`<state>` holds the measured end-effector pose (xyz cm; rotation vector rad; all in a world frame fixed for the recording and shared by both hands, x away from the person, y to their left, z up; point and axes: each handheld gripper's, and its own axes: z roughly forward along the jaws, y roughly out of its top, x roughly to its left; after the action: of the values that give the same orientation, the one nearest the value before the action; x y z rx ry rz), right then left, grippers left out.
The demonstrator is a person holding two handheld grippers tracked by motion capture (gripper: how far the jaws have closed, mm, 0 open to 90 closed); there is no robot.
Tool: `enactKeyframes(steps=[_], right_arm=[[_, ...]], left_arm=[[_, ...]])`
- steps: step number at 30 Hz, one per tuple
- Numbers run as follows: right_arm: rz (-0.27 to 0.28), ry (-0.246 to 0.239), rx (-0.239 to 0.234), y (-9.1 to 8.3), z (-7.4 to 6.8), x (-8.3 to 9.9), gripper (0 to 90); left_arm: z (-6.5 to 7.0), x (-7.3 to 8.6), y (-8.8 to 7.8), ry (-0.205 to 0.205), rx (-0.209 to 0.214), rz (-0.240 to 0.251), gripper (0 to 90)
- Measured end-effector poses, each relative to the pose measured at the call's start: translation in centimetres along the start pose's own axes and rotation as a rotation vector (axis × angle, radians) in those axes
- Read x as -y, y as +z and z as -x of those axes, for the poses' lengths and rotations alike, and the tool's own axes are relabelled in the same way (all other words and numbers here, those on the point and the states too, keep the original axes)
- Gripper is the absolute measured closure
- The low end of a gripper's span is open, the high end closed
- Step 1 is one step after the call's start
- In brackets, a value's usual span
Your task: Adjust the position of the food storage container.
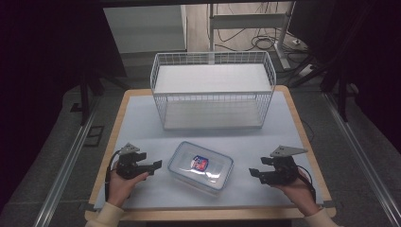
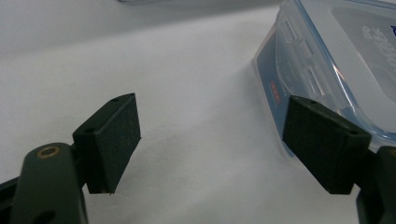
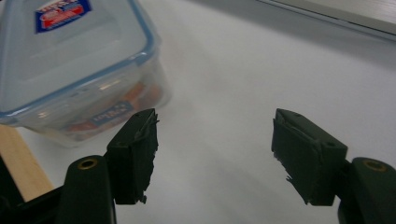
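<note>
Dark surroundings hid the room beyond the pale surface [image 1: 142, 127], where a lidded clear container [image 1: 201, 166], its contents blurred, lay between the left tongs [image 1: 153, 167] and right tongs [image 1: 256, 169], both spread wide and empty, before a wire basket [image 1: 213, 90].

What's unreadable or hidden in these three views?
- Label text on the container lid: too small in the high view, cut off by the top edge in the right gripper view.
- Container contents: blurred behind the translucent wall, right gripper view.
- Wire basket: its far wall's lower part is hidden behind its shelf, high view.
- Container's far end: cut off at the frame edge, left gripper view.
</note>
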<state>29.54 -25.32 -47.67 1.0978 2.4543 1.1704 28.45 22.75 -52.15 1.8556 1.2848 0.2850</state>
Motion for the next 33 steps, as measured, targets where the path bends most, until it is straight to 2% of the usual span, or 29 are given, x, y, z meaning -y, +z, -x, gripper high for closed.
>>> enactKeyframes(steps=[9, 13, 19, 26, 28, 33], right_arm=[[0.005, -0.055, -0.063, 0.3, -2.8, -1.4, 33.9], [0.016, -0.073, -0.104, 0.5, -4.0, -2.0, 40.1], [0.02, -0.094, -0.123, 1.0, -5.6, -3.5, 62.1], [0.003, -0.14, -0.213, 2.9, -7.9, -4.4, 84.8], [-0.006, -0.153, -0.241, 3.4, -8.7, -4.6, 88.2], [-0.035, -0.209, -0.292, 4.4, -10.9, -4.6, 89.4]], left_arm=[[0.1, 0.0, 0.1, -0.001, 0.0, -0.003, 18.8], [0.2, 0.0, 0.1, 0.0, 0.004, -0.003, 18.7], [0.2, 0.0, 0.1, -0.003, 0.002, -0.005, 18.6], [0.1, 0.0, 0.1, -0.007, 0.001, -0.007, 18.5], [0.1, 0.0, 0.1, -0.01, 0.001, -0.009, 18.6], [0.1, 0.0, 0.2, -0.007, 0.0, -0.012, 18.6]])
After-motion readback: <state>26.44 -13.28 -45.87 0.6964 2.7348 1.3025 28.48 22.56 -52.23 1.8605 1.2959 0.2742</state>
